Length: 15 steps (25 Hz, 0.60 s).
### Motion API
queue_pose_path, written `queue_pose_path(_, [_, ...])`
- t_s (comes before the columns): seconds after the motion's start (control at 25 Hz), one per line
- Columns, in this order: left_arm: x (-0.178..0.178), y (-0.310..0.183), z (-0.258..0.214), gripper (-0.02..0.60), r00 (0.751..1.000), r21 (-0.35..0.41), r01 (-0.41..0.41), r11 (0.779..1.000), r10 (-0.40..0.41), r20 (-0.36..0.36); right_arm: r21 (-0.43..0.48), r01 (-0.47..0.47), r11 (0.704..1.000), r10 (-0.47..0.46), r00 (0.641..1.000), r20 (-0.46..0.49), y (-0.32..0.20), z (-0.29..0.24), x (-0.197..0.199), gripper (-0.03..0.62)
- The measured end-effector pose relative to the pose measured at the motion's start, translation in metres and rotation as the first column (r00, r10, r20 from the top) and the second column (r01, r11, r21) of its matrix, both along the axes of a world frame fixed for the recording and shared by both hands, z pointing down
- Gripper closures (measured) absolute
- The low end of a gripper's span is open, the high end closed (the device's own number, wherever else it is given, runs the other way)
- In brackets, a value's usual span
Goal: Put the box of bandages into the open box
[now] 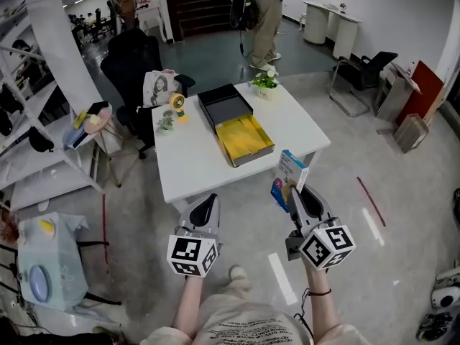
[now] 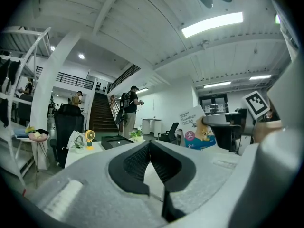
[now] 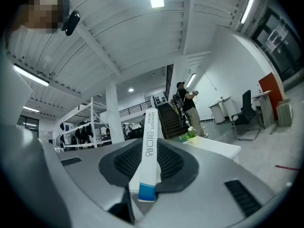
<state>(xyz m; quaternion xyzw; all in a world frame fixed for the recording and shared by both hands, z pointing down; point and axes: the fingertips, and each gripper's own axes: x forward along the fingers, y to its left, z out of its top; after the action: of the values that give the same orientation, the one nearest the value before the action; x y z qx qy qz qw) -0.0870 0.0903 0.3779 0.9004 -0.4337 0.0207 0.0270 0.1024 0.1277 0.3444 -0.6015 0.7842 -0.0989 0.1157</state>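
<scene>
My right gripper (image 1: 297,193) is shut on the box of bandages (image 1: 289,179), a white and blue carton held upright off the table's front right corner. In the right gripper view the carton's narrow edge (image 3: 149,158) stands clamped between the black pads. From the left gripper view the same carton (image 2: 196,129) shows at the right, in the other gripper. The open box (image 1: 244,140), dark with a yellow lining, lies on the white table (image 1: 192,162) with its dark lid (image 1: 224,106) behind it. My left gripper (image 1: 203,208) hovers at the table's front edge, jaws shut and empty.
A small yellow fan (image 1: 176,106) and a little plant (image 1: 166,121) stand at the table's back left, a potted flower (image 1: 265,83) at the back right. A black chair (image 1: 133,63) and a white shelf (image 1: 43,142) are to the left. People (image 1: 267,13) stand beyond.
</scene>
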Motion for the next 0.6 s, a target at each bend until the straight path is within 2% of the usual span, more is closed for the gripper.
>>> queue_pose_path(0.28, [0.008, -0.063, 0.002, 0.56, 1.0, -0.001, -0.006, 1.0, 0.006, -0.005, -0.014, 0.013, 1.0, -0.013, 0.999, 0.029, -0.061, 0.006, 0.008, 0.503])
queue_pose_path(0.6, [0.015, -0.095, 0.012, 0.56, 0.999, -0.026, -0.03, 0.999, 0.03, -0.014, -0.034, 0.037, 0.999, -0.035, 0.998, 0.059, -0.098, 0.013, 0.011, 0.503])
